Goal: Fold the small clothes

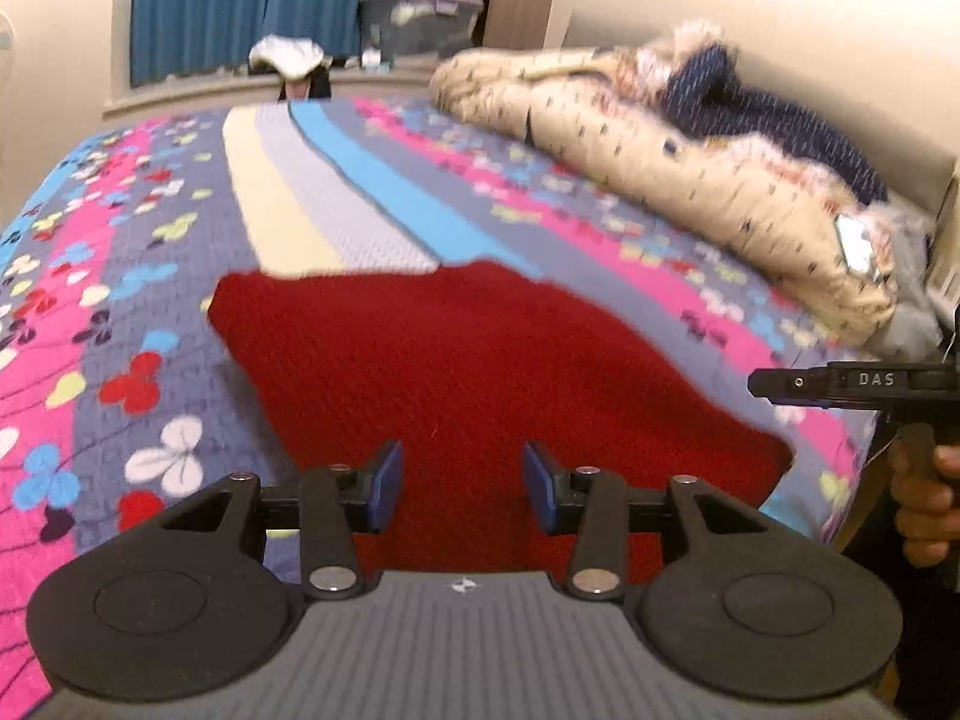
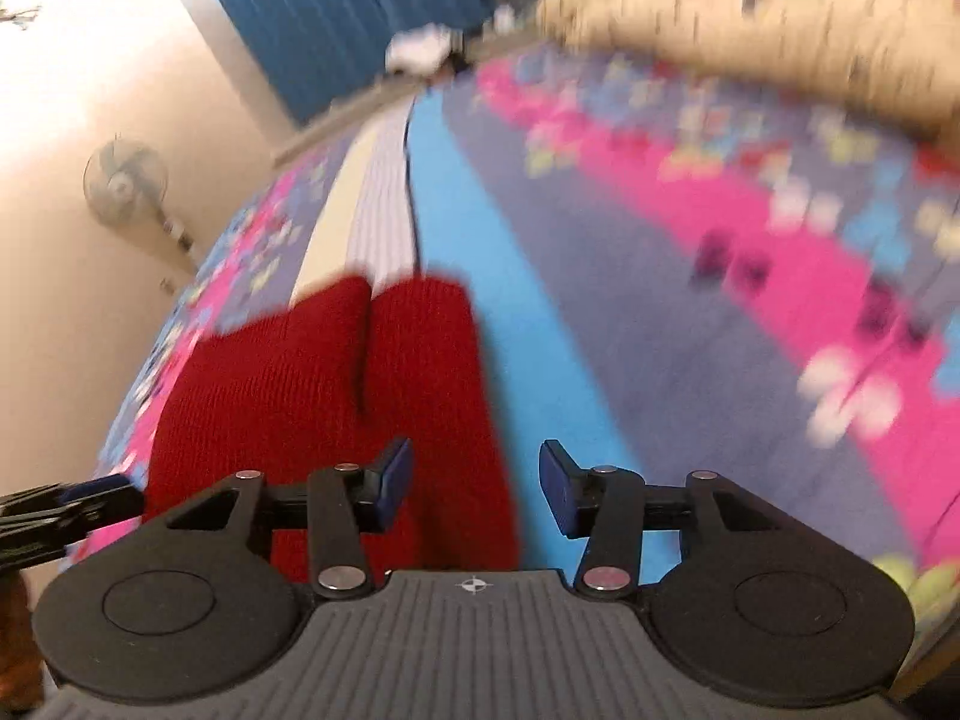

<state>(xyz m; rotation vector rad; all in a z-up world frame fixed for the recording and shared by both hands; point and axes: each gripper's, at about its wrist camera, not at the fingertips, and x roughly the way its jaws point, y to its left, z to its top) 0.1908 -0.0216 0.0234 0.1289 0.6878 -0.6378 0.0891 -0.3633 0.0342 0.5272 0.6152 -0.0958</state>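
Observation:
A red knitted garment lies folded flat on the flowered bedspread, near the bed's front edge. My left gripper hovers over its near part, open, blue pads apart and nothing pinched between them. In the right wrist view the red garment shows a fold seam down its middle. My right gripper stands open over the garment's right edge and a blue stripe of the bedspread, holding nothing. This view is blurred. The right gripper's black frame and a hand show at the right of the left wrist view.
A beige quilted blanket with a navy cloth on it is heaped along the bed's right side by the wall. Blue curtains and a storage bin stand beyond the bed. A wall fan hangs at the left.

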